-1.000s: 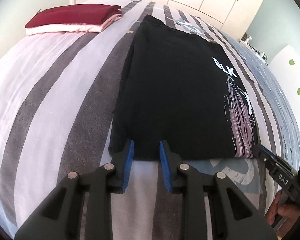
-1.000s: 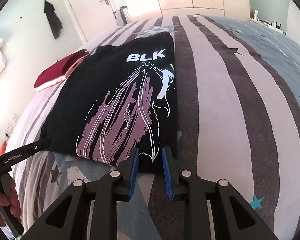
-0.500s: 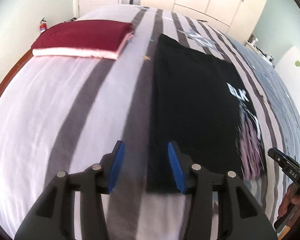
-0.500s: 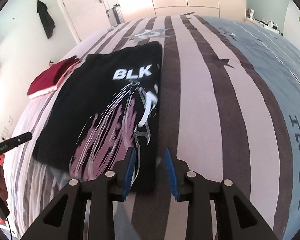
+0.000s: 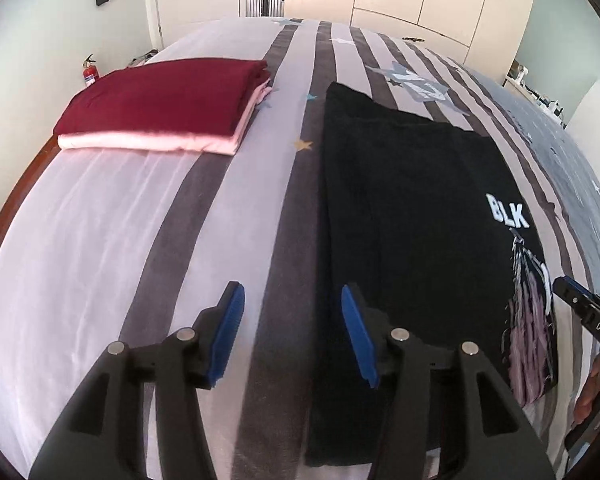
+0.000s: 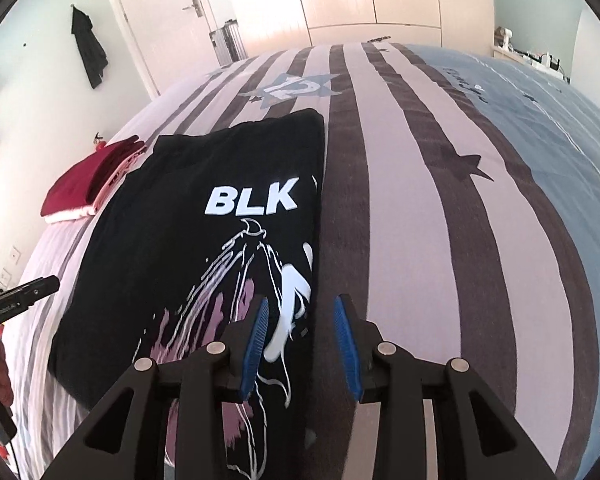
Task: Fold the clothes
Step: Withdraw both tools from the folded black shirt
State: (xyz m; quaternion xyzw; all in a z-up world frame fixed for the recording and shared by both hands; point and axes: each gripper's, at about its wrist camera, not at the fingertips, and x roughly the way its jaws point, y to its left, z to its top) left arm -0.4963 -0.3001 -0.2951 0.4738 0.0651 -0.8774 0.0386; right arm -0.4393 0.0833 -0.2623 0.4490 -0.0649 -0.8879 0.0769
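Note:
A black T-shirt with white "BLK" lettering lies folded into a long rectangle on the striped bed; in the right wrist view the black T-shirt shows its print. My left gripper is open above the shirt's left edge, straddling it, nothing between the blue pads. My right gripper is open over the shirt's right edge, its left pad above the print, its right pad above the bedspread. The right gripper's tip shows at the right of the left wrist view, the left gripper's tip at the left of the right wrist view.
A folded stack, dark red on pink, lies at the bed's far left, also the folded stack in the right wrist view. The striped bedspread stretches wide to the right. Wardrobes, a door and a suitcase stand beyond the bed.
Both grippers opened and let go of the shirt's near edge, then rose and moved forward over its two long sides. The shirt lies flat on the bed.

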